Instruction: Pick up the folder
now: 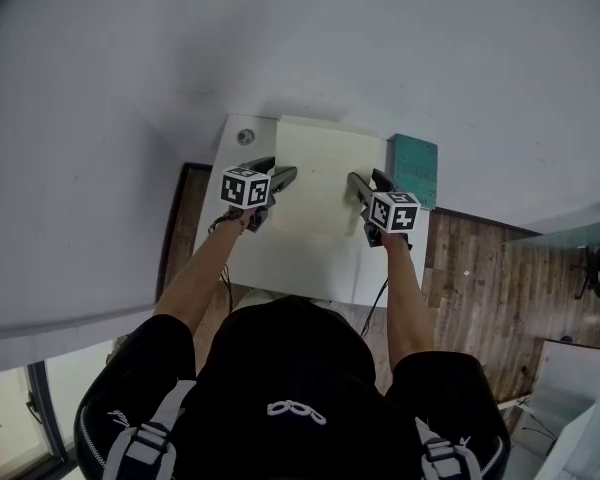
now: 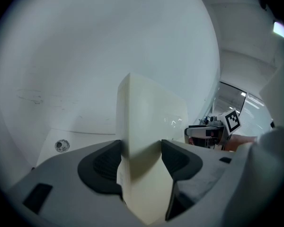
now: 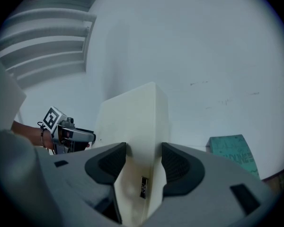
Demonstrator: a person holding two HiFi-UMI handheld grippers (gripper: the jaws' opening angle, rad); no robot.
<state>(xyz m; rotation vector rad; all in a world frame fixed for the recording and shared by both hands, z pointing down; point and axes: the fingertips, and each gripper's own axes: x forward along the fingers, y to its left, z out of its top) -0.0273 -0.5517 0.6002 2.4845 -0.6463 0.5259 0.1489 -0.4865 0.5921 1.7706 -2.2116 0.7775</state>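
A thick cream folder point(image 1: 325, 173) is held level above the white table point(image 1: 300, 263), one gripper on each side edge. My left gripper point(image 1: 280, 180) is shut on the folder's left edge; in the left gripper view the folder point(image 2: 146, 126) fills the gap between the dark pads point(image 2: 102, 162). At the opposite edge my right gripper point(image 1: 358, 190) is shut on it, and the right gripper view shows the folder point(image 3: 135, 126) clamped between the pads point(image 3: 180, 167). Each gripper view shows the other gripper across the folder.
A teal book point(image 1: 415, 168) lies at the table's far right corner, also in the right gripper view as the teal book point(image 3: 232, 148). A small round cable hole point(image 1: 245, 137) sits in the table's far left corner. White walls stand behind and to the left; wooden floor lies to the right.
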